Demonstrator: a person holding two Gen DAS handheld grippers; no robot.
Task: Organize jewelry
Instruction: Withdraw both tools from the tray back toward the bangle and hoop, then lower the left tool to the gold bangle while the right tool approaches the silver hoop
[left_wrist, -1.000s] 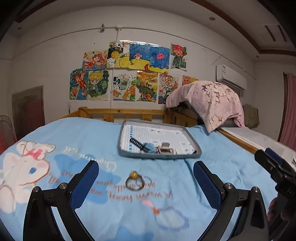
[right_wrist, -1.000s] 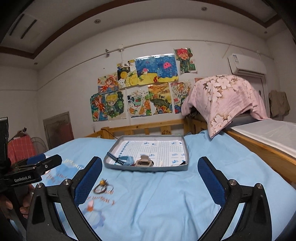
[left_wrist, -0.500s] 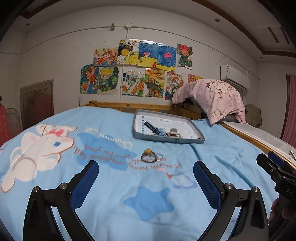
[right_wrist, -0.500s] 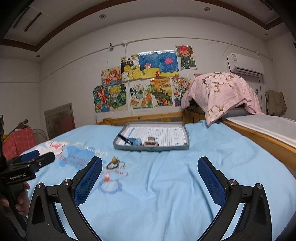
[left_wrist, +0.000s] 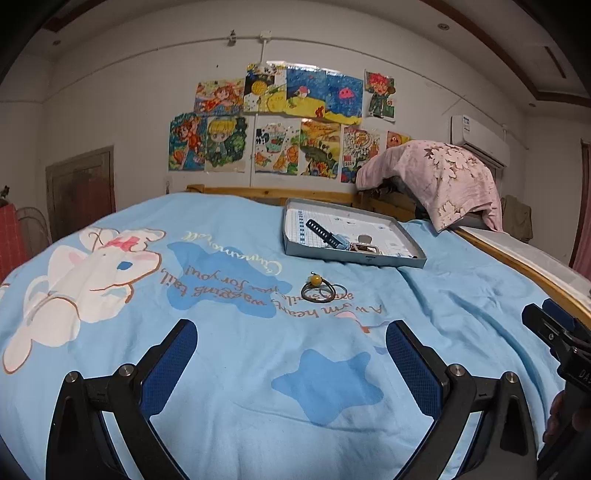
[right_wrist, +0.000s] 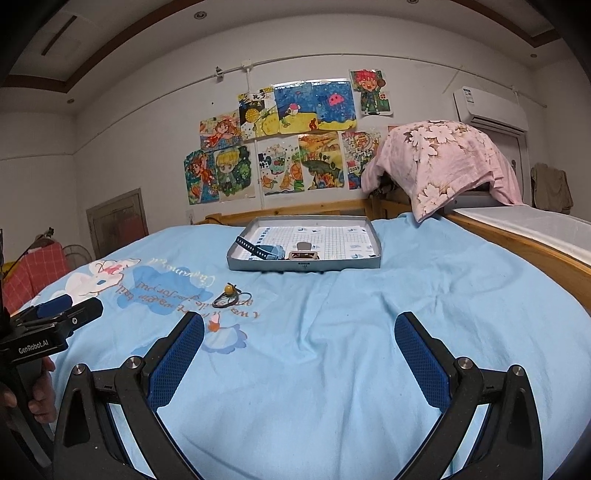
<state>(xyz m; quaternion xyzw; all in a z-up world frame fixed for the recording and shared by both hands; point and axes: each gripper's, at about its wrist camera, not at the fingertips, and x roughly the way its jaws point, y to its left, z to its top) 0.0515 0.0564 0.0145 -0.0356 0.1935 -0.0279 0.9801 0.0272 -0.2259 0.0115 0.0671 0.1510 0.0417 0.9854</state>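
Note:
A grey tray (left_wrist: 391, 260) (right_wrist: 341, 263) with a grid-paper lining lies far back on the blue bedsheet. In it rest a dark watch strap (left_wrist: 324, 232) (right_wrist: 251, 248) and a small metal clasp piece (left_wrist: 364, 245) (right_wrist: 303, 253). Between me and the tray, loose rings with an amber bead (left_wrist: 320, 287) (right_wrist: 231, 295) lie on the sheet. My left gripper (left_wrist: 288, 354) is open with nothing between its blue pads, well short of the rings. My right gripper (right_wrist: 299, 347) is open too, empty, with the rings ahead to its left.
A pink flowered cloth (left_wrist: 439, 177) (right_wrist: 443, 162) drapes over something at the back right. A wooden bed rail (left_wrist: 517, 266) (right_wrist: 524, 251) runs along the right side. The other hand-held gripper shows at each view's edge: the right gripper's body (left_wrist: 561, 339), the left gripper's body (right_wrist: 48, 325).
Both grippers have drawn back toward me and risen; the tray and rings look farther away. Both stay open. The rings and tray have not moved on the sheet.

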